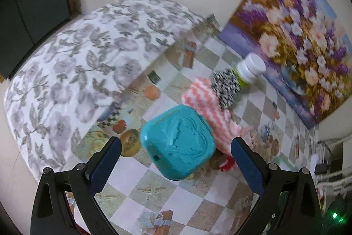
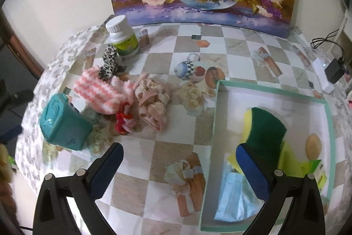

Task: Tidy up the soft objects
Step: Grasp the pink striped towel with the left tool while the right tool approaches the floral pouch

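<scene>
Spread wide and gripping nothing, both the left gripper [image 1: 176,154] and right gripper [image 2: 179,156] are hovering, the pink striped cloth [image 1: 208,111] lying just behind the teal box [image 1: 178,143], nearer the left one.

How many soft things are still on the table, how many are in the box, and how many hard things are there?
Soft, on table: 4: pink-white striped knit, leopard-print scrunchie, beige floral cloth, red scrunchie.
Soft, in box: 3: green-yellow sponge, blue mask, tan puff.
Hard: 2: teal tin, white bottle.
Total: 9

Black-framed tool [image 1: 176,144] — textured blue pads [image 1: 105,166], silver screws
</scene>
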The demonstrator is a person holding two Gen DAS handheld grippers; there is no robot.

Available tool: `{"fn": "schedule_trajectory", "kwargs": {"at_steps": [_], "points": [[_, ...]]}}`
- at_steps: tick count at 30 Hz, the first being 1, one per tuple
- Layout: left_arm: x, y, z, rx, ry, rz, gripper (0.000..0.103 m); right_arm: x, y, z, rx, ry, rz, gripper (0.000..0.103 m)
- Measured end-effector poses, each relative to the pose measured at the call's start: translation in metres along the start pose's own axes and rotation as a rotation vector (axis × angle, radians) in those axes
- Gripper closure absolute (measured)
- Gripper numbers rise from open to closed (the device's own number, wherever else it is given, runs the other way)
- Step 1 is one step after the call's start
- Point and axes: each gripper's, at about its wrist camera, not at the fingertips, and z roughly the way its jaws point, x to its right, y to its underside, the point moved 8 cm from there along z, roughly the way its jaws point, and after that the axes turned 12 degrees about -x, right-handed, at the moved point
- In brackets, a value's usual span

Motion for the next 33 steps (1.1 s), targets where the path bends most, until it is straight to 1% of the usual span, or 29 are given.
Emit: {"fn": "schedule_trajectory", "kwargs": {"at_steps": [4, 7, 11, 13, 15, 17, 19, 21, 23, 25, 28, 30, 32, 33], "points": [[0.012, -0.009, 0.009, -0.065, 0.014, 0.04, 0.003, -0.003, -0.008, 0.008, -0.029, -0.03, -0.006, 0.0], [0.023, -0.02, 0.005, -0.094, 0.01, 0.08, 0.004, -0.008, -0.017, 0.009, -0.03, -0.029, -0.035, 0.0], [0.04, -0.035, 0.0, -0.137, 0.032, 0.128, 0.004, -0.018, -0.036, 0.007, -0.025, -0.041, -0.087, 0.0], [0.049, -0.043, 0.0, -0.169, 0.025, 0.144, 0.009, -0.024, -0.045, 0.006, -0.027, -0.041, -0.113, 0.003], [0.055, -0.048, 0.004, -0.206, 0.026, 0.148, 0.021, -0.029, -0.055, 0.006, -0.034, -0.042, -0.135, 0.005], [0.059, -0.053, 0.011, -0.236, 0.0, 0.148, 0.025, -0.035, -0.064, 0.008, -0.05, -0.044, -0.155, 0.01], [0.064, -0.057, 0.016, -0.237, -0.027, 0.166, 0.028, -0.038, -0.07, 0.012, -0.068, -0.046, -0.163, 0.015], [0.07, -0.06, 0.024, -0.249, -0.044, 0.187, 0.032, -0.042, -0.075, 0.017, -0.078, -0.046, -0.176, 0.016], [0.074, -0.061, 0.037, -0.283, -0.048, 0.189, 0.035, -0.043, -0.077, 0.025, -0.092, -0.044, -0.18, 0.017], [0.075, -0.062, 0.047, -0.308, -0.06, 0.18, 0.036, -0.042, -0.079, 0.035, -0.114, -0.049, -0.177, 0.022], [0.076, -0.065, 0.065, -0.329, -0.109, 0.183, 0.037, -0.04, -0.08, 0.051, -0.144, -0.067, -0.162, 0.027], [0.078, -0.063, 0.077, -0.357, -0.123, 0.187, 0.037, -0.039, -0.08, 0.062, -0.163, -0.069, -0.156, 0.031], [0.083, -0.059, 0.088, -0.38, -0.13, 0.199, 0.037, -0.038, -0.08, 0.072, -0.181, -0.068, -0.15, 0.033], [0.085, -0.057, 0.093, -0.391, -0.148, 0.214, 0.037, -0.037, -0.08, 0.078, -0.19, -0.069, -0.148, 0.034]]}}
